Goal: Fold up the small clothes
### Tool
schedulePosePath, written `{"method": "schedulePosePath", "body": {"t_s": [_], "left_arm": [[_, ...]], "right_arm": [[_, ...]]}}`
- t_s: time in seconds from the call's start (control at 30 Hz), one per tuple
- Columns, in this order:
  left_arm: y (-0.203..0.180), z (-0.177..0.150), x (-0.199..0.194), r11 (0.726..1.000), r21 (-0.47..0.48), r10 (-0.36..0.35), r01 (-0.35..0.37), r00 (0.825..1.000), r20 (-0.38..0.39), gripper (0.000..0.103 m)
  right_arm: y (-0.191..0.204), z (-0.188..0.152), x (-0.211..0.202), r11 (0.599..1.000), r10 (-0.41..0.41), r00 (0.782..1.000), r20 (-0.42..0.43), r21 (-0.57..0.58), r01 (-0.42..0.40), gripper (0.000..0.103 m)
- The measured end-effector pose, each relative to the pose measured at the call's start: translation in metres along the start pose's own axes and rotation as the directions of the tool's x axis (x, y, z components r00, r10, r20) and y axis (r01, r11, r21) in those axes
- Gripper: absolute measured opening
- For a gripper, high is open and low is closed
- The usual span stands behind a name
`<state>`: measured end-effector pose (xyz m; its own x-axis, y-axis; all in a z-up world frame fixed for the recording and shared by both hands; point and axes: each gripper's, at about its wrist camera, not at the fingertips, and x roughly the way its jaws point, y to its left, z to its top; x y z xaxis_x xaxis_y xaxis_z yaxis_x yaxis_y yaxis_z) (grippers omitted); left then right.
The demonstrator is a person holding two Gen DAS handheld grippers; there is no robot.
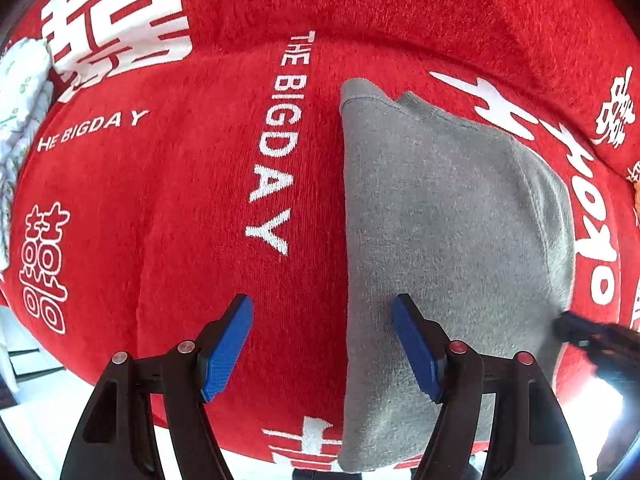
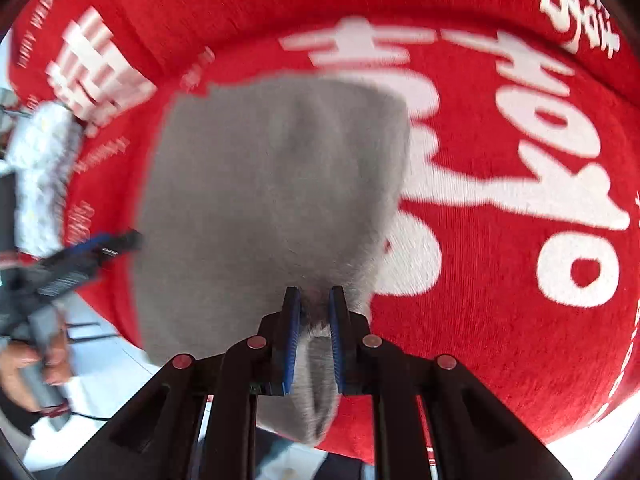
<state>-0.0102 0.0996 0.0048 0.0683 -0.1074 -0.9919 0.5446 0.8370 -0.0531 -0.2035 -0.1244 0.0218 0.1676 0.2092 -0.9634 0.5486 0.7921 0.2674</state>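
Left wrist view: left gripper (image 1: 322,346) is pointing down at the surface w/ its blue pads standing well apart, nothing between them. One pad is hovering over bare red cloth (image 1: 192,208), the other over the near part of the grey garment (image 1: 440,216). The garment is lying flat on the cloth, already narrowed into a long strip, its ribbed neck edge at the far end and one long edge running straight, just beside the white "THE BIGDAY" lettering. It's looking like soft fleecy knit, light and limp, so it's probably going to sag and drag rather than keep shape; best taken at a corner or hem, pinching all layers together. The right gripper's dark tip (image 1: 576,328) is showing at the garment's near right corner. A white floral cloth (image 1: 22,96) is sitting at the far left edge, well apart from the garment.

Right wrist view (blurred by motion): right gripper (image 2: 314,300) is clamped on the grey garment (image 2: 276,168), pads nearly together w/ a bunched fold of the near edge pinched between them and a flap hanging toward the camera. The rest is spreading away over the red cloth (image 2: 500,340). The left gripper (image 2: 116,242), in a person's hand (image 2: 36,364), is sitting just beside the garment's left edge. The white floral cloth (image 2: 44,168) is beyond it, not blocking. Nothing is lying across the garment's far half, so folding forward is looking unobstructed; main risk is probably the layers slipping apart.
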Motion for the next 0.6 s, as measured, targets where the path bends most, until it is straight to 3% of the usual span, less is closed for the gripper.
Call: {"method": "schedulePosePath", "body": {"t_s": [0.23,0.43,0.53,0.6], "left_arm": [[-0.003,-0.002,-0.002,1.000,0.009,0.016,-0.016,1.000,0.007,0.073],[-0.002,-0.009,-0.009,1.000,-0.010,0.017,-0.018,1.000,-0.023,0.073],[-0.002,-0.022,-0.011,1.000,0.011,0.016,-0.016,0.999,-0.038,0.073],[-0.002,-0.033,-0.008,0.999,0.035,0.030,-0.028,0.997,-0.064,0.073]], "right_arm": [[0.000,0.006,0.003,1.000,-0.022,0.999,-0.028,-0.006,0.022,0.015],[0.003,0.009,0.004,0.997,-0.035,0.998,-0.053,0.060,0.039,0.015],[0.008,0.007,-0.001,0.996,-0.040,0.998,-0.049,0.072,0.044,0.022],[0.010,0.000,-0.005,0.996,-0.035,0.998,-0.057,0.085,0.040,0.040]]}}
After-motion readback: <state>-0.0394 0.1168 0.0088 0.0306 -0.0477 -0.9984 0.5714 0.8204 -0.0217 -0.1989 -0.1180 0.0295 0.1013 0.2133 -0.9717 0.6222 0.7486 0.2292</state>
